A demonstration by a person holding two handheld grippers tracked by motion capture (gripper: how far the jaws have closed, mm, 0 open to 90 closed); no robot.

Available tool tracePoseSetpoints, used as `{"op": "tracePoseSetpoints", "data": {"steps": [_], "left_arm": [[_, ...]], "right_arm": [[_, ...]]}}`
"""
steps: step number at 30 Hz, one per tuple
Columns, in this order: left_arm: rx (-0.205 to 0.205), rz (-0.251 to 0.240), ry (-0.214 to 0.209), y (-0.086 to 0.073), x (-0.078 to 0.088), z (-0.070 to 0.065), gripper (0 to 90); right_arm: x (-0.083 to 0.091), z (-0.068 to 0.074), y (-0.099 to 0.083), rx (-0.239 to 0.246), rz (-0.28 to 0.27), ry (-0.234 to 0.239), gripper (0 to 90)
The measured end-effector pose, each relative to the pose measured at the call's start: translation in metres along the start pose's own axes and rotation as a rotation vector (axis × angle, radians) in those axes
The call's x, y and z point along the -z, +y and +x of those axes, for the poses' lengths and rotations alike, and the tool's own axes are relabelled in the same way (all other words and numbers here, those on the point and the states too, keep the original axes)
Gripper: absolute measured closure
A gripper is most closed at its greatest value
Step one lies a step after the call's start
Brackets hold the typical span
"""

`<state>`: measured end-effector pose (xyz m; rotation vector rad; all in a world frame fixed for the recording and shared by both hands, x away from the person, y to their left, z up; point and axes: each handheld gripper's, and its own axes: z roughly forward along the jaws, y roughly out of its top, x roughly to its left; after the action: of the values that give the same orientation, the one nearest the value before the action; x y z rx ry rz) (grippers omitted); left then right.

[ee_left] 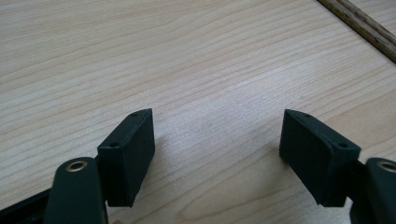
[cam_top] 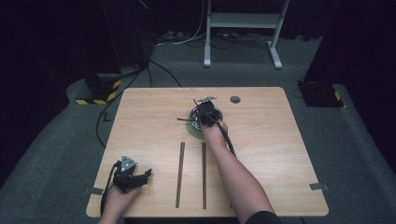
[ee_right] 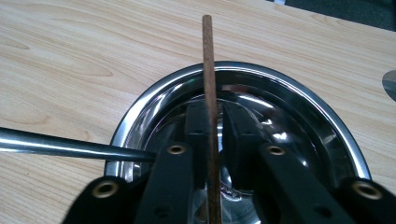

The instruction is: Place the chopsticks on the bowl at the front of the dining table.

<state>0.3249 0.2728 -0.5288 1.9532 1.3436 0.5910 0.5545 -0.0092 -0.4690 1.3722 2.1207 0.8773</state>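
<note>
The right gripper point(ee_right: 215, 135) hangs over the steel bowl point(ee_right: 299, 93), jaws barely parted around a brown stick point(ee_right: 208, 60) that may slip free. The left gripper point(ee_left: 217, 154) rests wide open, empty, on the bench point(ee_left: 187, 56).

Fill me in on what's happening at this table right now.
A person works with a gripper in each hand. The right gripper hangs over a shiny metal bowl with a thin wooden stick between its narrowly parted jaws; a dark metal rod leans over the bowl's rim. Two more wooden sticks lie on the wooden table. The left gripper rests open and empty near the table's front left.
</note>
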Motion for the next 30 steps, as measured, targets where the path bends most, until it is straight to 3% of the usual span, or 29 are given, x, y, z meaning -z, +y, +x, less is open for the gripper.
{"op": "tracePoseSetpoints", "data": {"steps": [12, 21, 30], "left_arm": [[0.001, 0.0, -0.001, 0.0, 0.0, 0.0, 26.8], [-0.002, 0.0, -0.001, 0.0, 0.0, 0.0, 26.6], [-0.014, 0.0, -0.01, 0.0, 0.0, 0.0, 26.7]], "right_arm": [[0.008, 0.003, 0.002, 0.004, -0.006, 0.011, 71.7], [0.033, 0.002, -0.002, 0.026, -0.033, 0.032, 70.4], [0.061, -0.01, -0.024, 0.022, -0.043, 0.037, 65.7]]}}
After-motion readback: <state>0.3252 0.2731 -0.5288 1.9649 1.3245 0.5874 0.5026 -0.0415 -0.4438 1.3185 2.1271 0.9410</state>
